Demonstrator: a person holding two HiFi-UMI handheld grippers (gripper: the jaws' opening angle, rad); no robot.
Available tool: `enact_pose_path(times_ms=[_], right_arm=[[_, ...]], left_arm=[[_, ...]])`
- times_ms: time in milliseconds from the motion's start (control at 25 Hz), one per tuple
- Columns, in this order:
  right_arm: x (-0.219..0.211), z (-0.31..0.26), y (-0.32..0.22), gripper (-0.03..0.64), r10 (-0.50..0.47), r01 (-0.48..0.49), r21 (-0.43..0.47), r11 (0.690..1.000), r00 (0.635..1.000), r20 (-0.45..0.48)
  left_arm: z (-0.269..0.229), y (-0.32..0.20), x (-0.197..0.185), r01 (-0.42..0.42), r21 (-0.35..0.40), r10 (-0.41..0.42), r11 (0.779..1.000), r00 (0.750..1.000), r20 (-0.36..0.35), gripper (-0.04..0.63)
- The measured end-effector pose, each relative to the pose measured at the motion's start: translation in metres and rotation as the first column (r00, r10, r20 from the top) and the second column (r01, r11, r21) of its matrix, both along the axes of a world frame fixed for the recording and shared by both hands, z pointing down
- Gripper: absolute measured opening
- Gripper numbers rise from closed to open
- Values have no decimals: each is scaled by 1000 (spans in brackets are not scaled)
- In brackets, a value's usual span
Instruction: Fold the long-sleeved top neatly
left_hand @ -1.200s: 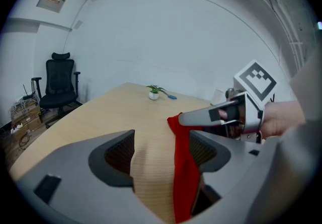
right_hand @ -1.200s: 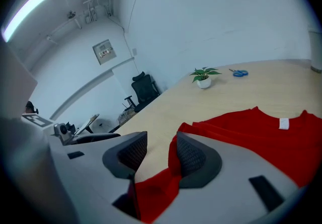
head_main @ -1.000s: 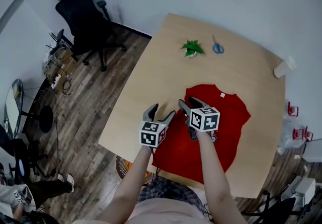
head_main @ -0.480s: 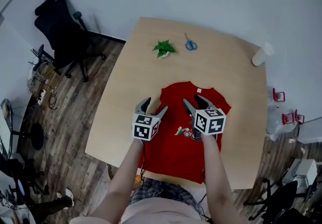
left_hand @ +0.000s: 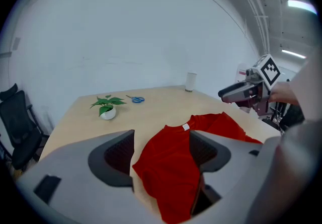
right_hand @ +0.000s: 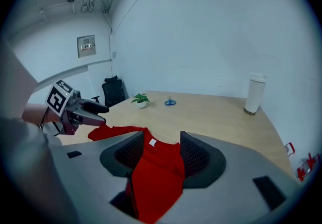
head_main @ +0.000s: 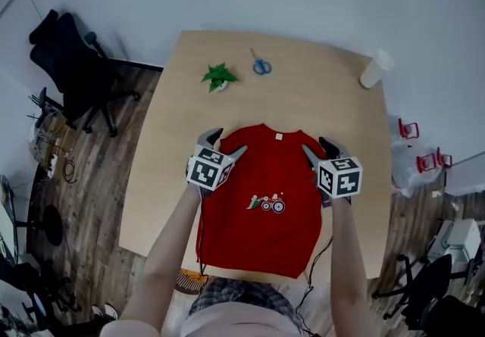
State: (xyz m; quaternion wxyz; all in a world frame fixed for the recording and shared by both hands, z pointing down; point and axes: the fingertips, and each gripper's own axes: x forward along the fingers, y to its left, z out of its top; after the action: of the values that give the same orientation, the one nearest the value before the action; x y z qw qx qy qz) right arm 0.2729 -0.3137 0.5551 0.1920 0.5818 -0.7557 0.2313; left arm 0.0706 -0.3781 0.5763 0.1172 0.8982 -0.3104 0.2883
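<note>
The red long-sleeved top lies spread on the light wooden table, collar at the far side and hem over the near edge. No sleeve sticks out sideways. My left gripper hovers open at the top's left shoulder, my right gripper open at its right shoulder. In the left gripper view the red cloth shows past the spread jaws, untouched by the pads, with the right gripper beyond. The right gripper view shows the top the same way, the left gripper at its far shoulder.
A small potted plant, blue scissors and a white cup stand on the table's far part. A black office chair is on the wooden floor at the left. Cables hang from both grippers near the table's front edge.
Both grippers have moved apart from over the middle of the top to its two shoulders, the right one farther. The top itself lies as before.
</note>
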Motion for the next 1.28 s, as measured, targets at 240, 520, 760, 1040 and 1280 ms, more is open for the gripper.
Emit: enact_pose_path(times_ms=[240, 520, 760, 1040, 1280], right_arm=[[23, 34, -19, 224, -158, 144, -105, 984, 978, -134], [23, 85, -39, 213, -366, 311, -236, 921, 898, -244], [20, 106, -55, 207, -509, 421, -322, 848, 816, -273], [17, 129, -54, 179, -609, 473, -445, 761, 758, -236], [10, 129, -51, 107, -618, 501, -450, 739, 770, -158]], left_arm=[[27, -25, 45, -182, -68, 188, 981, 976, 111, 328], [77, -44, 76, -312, -184, 347, 932, 917, 199, 328], [99, -52, 89, -420, -240, 477, 875, 831, 285, 312], [110, -38, 93, -489, -307, 572, 817, 755, 321, 203], [110, -28, 94, -505, -328, 594, 798, 748, 296, 110]])
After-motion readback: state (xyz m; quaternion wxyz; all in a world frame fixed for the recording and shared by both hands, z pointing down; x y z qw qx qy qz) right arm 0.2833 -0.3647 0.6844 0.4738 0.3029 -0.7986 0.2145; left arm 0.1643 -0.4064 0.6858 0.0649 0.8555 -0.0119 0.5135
